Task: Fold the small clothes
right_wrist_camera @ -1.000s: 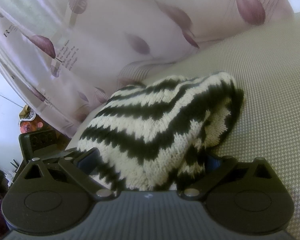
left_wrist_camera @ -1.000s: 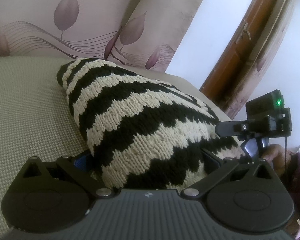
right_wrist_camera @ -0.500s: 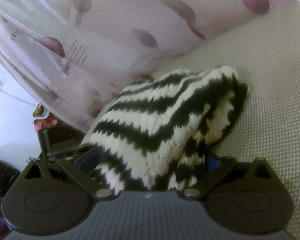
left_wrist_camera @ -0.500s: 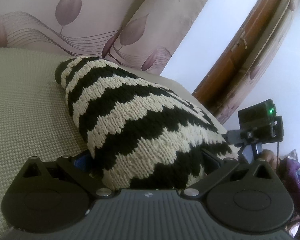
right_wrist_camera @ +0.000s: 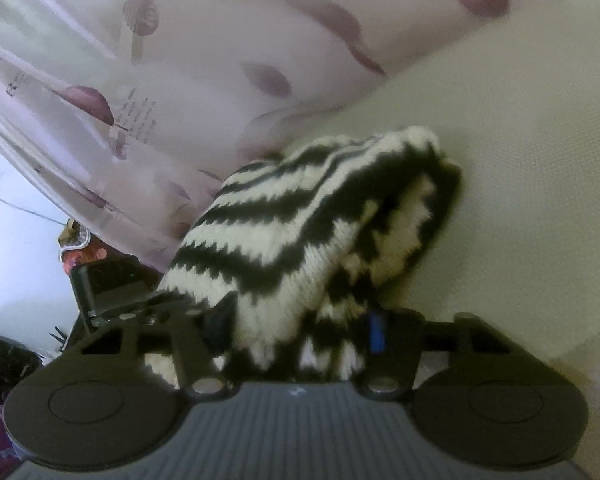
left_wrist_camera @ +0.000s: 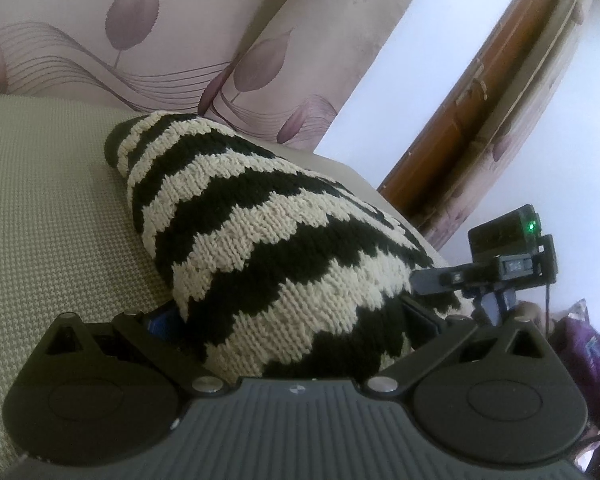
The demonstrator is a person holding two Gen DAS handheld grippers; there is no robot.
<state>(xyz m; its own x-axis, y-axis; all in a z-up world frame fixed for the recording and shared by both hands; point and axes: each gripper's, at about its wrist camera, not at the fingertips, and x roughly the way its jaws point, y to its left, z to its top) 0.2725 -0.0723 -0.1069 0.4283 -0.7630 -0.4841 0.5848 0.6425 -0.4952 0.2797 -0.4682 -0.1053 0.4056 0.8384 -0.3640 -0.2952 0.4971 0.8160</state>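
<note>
A black-and-cream zigzag knit garment is stretched between both grippers above a beige woven surface. My left gripper is shut on one end of the knit; its fingertips are buried in the fabric. My right gripper is shut on the other end of the knit, which hangs doubled over with its far fold touching the surface. The right gripper also shows in the left wrist view, at the right beyond the knit. The left gripper shows at the left of the right wrist view.
A pale curtain with purple leaf print hangs behind the surface. A brown wooden frame stands at the right. Purple cloth and clutter lie off the surface's edge.
Both grippers have lifted and tilted with the knit still held. The right wrist view has swung, and the knit's fold has bunched closer to it.
</note>
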